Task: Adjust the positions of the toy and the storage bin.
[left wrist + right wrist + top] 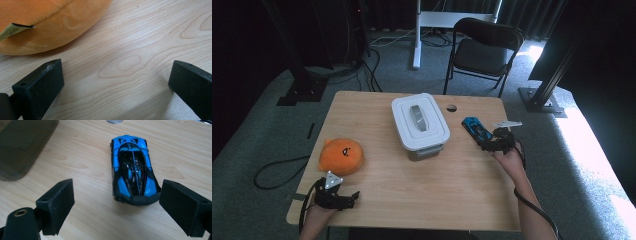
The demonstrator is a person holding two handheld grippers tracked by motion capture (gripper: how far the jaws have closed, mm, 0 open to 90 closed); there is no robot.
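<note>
Right gripper point(117, 202) low over the light wooden table point(422, 200), jaws spread wide, nothing between them yet; small blue and black die-cast toy sports car point(132, 173) sits on its wheels just ahead, tail toward the gripper, nose pointing away toward the round grommet hole in the tabletop point(451, 107); the car's rear right corner lies close to the right-hand jaw, apparently not touching; the left-hand jaw stands well apart from it. In the high view the car point(474, 128) rests on the table's right side, between the white-lidded grey plastic storage box point(420, 122) and the right gripper point(497, 145).

Handling, by judgement: car looks rigid, light, glossy-shelled; smooth painted flanks likely slippery, and free wheels may let it roll forward if nudged from behind; best hold is across the body at mid-length, one pad on each side sill, low enough to catch the flat flanks rather than the tapered cabin; gripper wants shifting sideways so the car sits centred before closing.

Left gripper point(117, 82) rests near the table's front left corner, jaws parted wide over bare wood, holding nothing; round orange plush toy point(45, 22) just beside it, paper tag showing; plush soft, not in play.
</note>
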